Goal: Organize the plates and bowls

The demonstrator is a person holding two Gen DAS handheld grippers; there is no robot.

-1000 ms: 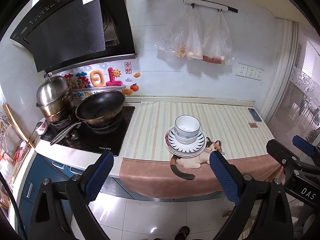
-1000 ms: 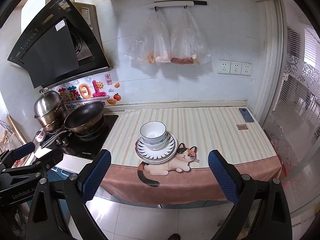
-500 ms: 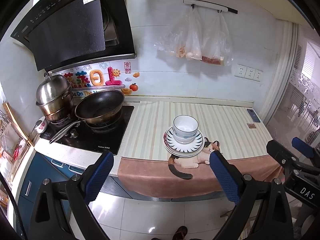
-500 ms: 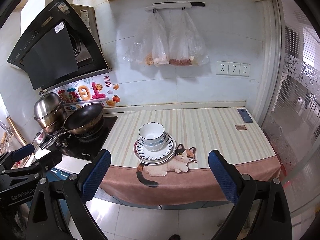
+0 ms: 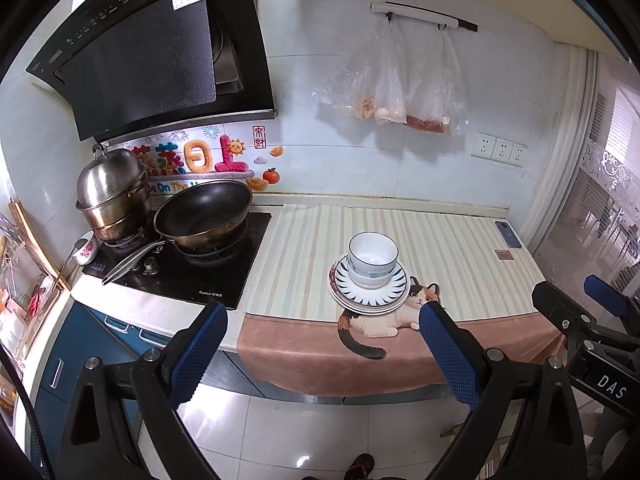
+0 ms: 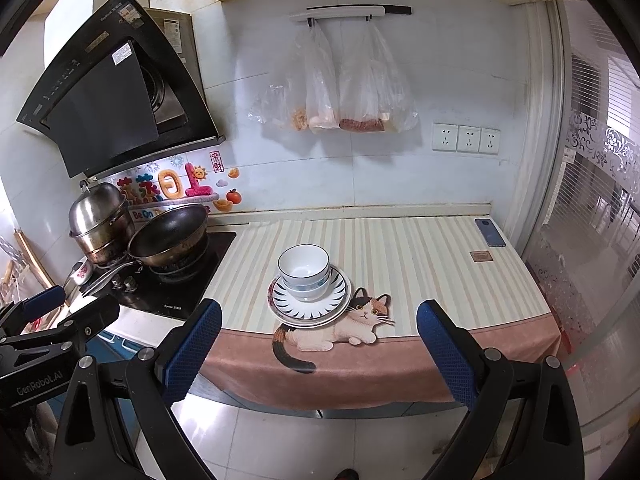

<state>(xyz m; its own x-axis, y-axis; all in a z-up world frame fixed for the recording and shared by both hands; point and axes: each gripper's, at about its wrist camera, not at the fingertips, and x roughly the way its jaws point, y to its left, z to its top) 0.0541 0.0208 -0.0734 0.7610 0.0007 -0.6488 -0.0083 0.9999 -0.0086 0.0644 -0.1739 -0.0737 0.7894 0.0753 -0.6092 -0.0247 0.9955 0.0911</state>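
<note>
Nearest the lens, above the pale floor tiles [image 5: 280, 432], the left gripper [image 5: 320, 340] is held with its blue-padded jaws spread wide and nothing between them; the right gripper [image 6: 318, 336] is likewise carried agape and empty, well short of the tabletop [image 6: 420, 256]. Both are kept back from the edge, apparently so that the whole work area can be taken in before any reach is made.

Beyond them, a pink-bordered striped cloth [image 6: 360, 364] is draped over the tabletop's front edge, a printed cat [image 6: 348, 328] lying along the border. Just behind the cat, near the front edge, the plates [image 6: 310, 304] are seen stacked, a blue-rayed one uppermost, and the bowls [image 6: 304, 270] are nested upright in the middle of that stack. The crockery thus appears already gathered into one pile, smaller pieces on larger, which is judged the steadiest way for it to be kept; the task looks close to finished or paused.

To the left, a black wok [image 5: 204, 216] and a steel steamer pot [image 5: 112, 192] are left on the hob [image 5: 180, 268], clear of the stack. A phone [image 6: 490, 232] is laid at the far right corner. Farthest off, plastic bags [image 6: 340, 92] are hung from a wall rail, off the work surface.
</note>
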